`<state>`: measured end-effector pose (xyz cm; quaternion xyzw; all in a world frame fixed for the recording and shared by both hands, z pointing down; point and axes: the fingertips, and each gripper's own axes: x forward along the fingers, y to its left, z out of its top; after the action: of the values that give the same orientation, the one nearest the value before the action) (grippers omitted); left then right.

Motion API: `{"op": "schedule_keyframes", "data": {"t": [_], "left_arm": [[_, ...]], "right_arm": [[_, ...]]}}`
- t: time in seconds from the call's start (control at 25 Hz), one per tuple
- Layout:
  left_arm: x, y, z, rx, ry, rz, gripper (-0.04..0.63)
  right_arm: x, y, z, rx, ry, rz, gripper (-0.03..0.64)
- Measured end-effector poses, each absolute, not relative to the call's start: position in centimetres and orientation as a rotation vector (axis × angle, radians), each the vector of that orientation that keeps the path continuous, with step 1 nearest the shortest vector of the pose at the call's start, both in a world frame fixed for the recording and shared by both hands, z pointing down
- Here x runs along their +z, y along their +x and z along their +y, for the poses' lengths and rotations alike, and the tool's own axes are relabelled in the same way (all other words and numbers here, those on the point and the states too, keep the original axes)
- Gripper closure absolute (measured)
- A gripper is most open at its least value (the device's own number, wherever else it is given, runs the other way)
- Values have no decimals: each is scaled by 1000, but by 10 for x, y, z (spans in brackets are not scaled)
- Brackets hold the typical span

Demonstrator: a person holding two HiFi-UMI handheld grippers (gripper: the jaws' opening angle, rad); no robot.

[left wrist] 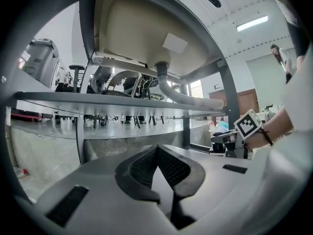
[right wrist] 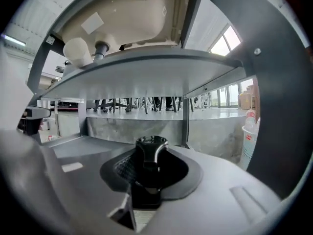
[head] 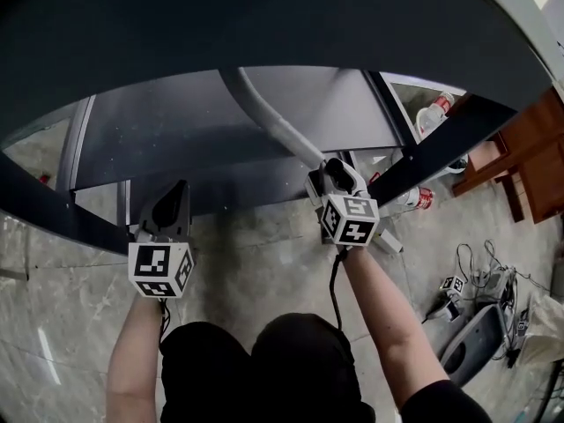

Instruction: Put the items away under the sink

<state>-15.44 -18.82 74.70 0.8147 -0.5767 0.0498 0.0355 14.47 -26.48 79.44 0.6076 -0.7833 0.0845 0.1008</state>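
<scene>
Under the sink basin, a grey shelf is running across the metal frame, with the drain pipe slanting above it. The right gripper is gripping a black-topped item between partly closed jaws, just before the shelf's front edge. The left gripper is sitting closed and empty. The item probably needs lifting clear of that edge and steering away from the pipe, then setting down upright before the jaws loosen.

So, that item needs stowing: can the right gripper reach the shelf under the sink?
Probably yes: the right gripper, jaws shut on a black item, faces the shelf, front open; only the drain pipe crosses nearby.
</scene>
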Motion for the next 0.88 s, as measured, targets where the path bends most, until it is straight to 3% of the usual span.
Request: {"op": "schedule_keyframes", "data": {"t": [0.88], "left_arm": [[761, -142, -220, 188, 2517, -1743, 586]], "right_arm": [[803, 143, -321, 198, 1976, -2244, 526]]}}
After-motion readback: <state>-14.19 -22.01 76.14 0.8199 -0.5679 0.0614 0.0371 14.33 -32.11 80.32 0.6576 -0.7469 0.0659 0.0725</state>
